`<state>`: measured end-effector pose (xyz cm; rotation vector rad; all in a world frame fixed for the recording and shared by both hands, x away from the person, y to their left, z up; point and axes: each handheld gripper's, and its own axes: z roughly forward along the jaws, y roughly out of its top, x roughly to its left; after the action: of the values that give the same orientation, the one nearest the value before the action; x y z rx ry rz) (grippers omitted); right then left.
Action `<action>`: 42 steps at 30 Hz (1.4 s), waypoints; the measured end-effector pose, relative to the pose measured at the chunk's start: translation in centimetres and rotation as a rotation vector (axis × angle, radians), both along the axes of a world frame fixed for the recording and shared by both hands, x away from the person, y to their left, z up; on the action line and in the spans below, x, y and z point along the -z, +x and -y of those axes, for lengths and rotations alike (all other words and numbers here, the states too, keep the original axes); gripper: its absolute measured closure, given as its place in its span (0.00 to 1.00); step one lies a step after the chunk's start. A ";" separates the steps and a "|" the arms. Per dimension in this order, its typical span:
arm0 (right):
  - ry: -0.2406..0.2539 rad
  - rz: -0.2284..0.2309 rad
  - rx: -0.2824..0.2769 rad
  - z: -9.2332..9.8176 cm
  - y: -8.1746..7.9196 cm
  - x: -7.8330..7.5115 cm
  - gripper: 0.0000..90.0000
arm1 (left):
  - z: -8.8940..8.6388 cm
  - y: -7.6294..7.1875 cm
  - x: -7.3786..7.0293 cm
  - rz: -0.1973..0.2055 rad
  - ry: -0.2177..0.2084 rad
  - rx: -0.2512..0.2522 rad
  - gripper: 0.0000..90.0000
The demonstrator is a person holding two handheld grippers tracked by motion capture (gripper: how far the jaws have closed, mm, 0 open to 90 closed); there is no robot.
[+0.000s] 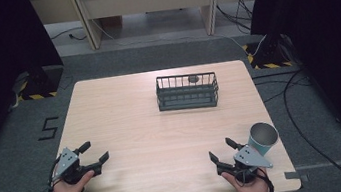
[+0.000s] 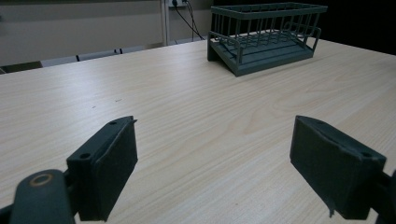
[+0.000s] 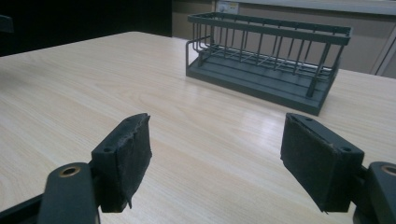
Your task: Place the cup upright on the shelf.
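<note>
Cup [image 1: 263,137] stands at lower right, just beside the right gripper [image 1: 220,152]; both grippers' jaws gape, left gripper [image 1: 93,152] far off.

one table [image 1: 163,132], one wire basket [image 1: 187,91] with one small dark object [image 1: 193,78] inside, one cup [image 1: 263,138], two grippers: left [image 1: 95,154] and right [image 1: 220,149], two hands: left [image 1: 68,191] and right [image 1: 249,188].

Basket [image 1: 187,92] far; cup [image 1: 263,137] beside right gripper [image 1: 220,151].
</note>
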<state>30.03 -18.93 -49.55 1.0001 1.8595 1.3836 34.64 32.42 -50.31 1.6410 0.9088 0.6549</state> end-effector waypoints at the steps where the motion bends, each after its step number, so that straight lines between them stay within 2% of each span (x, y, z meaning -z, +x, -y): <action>1: 0.000 0.000 0.000 0.0 0.0 0.0 0.28 | 0.0 0.0 0.0 0.000 -0.001 -0.004 0.16; 8: -0.010 -0.034 0.056 1.9 -2.2 0.0 0.32 | -0.2 0.0 0.0 0.000 -0.006 -0.011 0.16; 9: -0.011 -0.046 0.084 2.7 -3.0 0.2 0.32 | -0.1 0.0 0.0 0.001 -0.007 -0.010 0.16; 12: -0.005 -0.047 0.109 3.4 -3.6 0.4 0.31 | 0.0 0.0 0.0 0.002 -0.002 -0.006 0.16; 14: 0.015 -0.053 0.144 4.4 -4.1 0.5 0.31 | 0.1 0.0 0.0 0.004 -0.001 -0.006 0.16; 17: 0.018 -0.045 0.197 5.6 -4.5 0.4 0.29 | 0.1 0.0 0.0 0.004 0.000 -0.006 0.16; 23: 0.019 -0.064 0.247 6.4 -4.9 0.5 0.30 | -0.1 0.0 0.0 0.003 -0.006 -0.011 0.16; 29: 0.018 -0.067 0.328 7.5 -5.2 0.5 0.30 | 0.0 0.0 -0.1 0.004 -0.004 -0.005 0.16; 31: 0.017 -0.073 0.334 7.6 -5.2 0.6 0.29 | 0.0 0.0 0.0 0.004 -0.004 -0.006 0.16; 33: 0.029 -0.081 0.346 7.9 -5.1 0.7 0.27 | 0.0 0.0 -0.1 0.004 -0.005 -0.006 0.16; 37: 0.027 -0.067 0.385 8.4 -4.7 0.7 0.17 | 0.0 0.0 -0.1 0.005 -0.005 -0.004 0.16; 42: 0.066 -0.082 0.396 9.2 -3.6 0.9 0.16 | 0.0 0.0 -0.1 0.005 -0.005 -0.004 0.16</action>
<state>26.40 -28.09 -50.47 1.3899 1.5686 1.1837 34.66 32.38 -50.23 1.6334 0.9094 0.6584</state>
